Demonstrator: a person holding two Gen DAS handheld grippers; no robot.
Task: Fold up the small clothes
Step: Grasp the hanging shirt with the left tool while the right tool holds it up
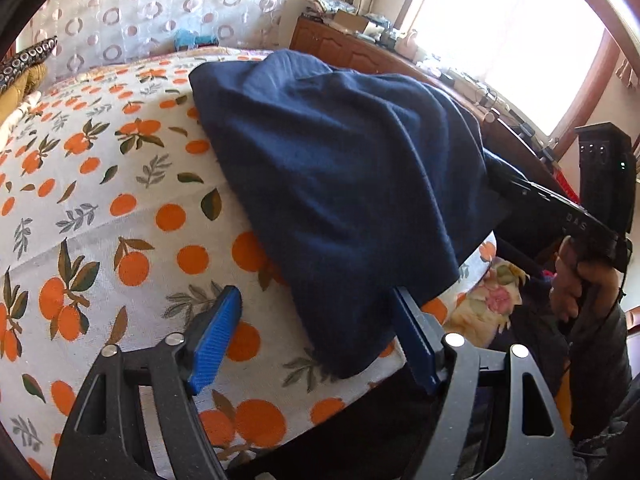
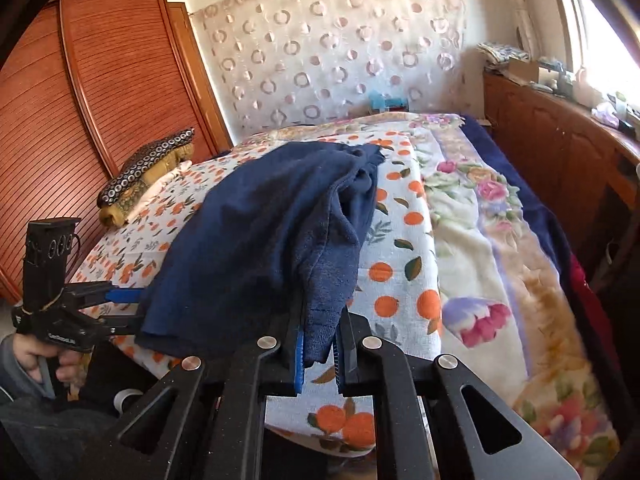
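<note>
Two grippers are working one dark navy knit garment (image 1: 340, 184), which is lying bunched on the white bedsheet printed with oranges and leaves (image 1: 100, 208), near the bed's front edge.

Left side first: the left gripper with blue ribbed pads (image 1: 316, 336) is hanging spread wide, one pad bare over the sheet, the other tucked at the garment's near corner. Nothing is pinched there. Risk, as I judge it: if it closes from this spot it is catching only the loose corner, or the sheet along with it, and dragging the bedding up.

Middle: the cloth is humped and doubled over itself, so any pull now is likely setting a crooked fold.

Right side: the right gripper (image 2: 318, 356) is clamped tight on a hanging edge of the garment, the fabric squeezed between its pads. The bite looks thin and near the hem; a hard lift could be slipping it free, or stretching the knit.

Further right in the right wrist view, a floral plush blanket (image 2: 492, 240) is lying just beside the sheet; a wide swing may be snagging it.
</note>
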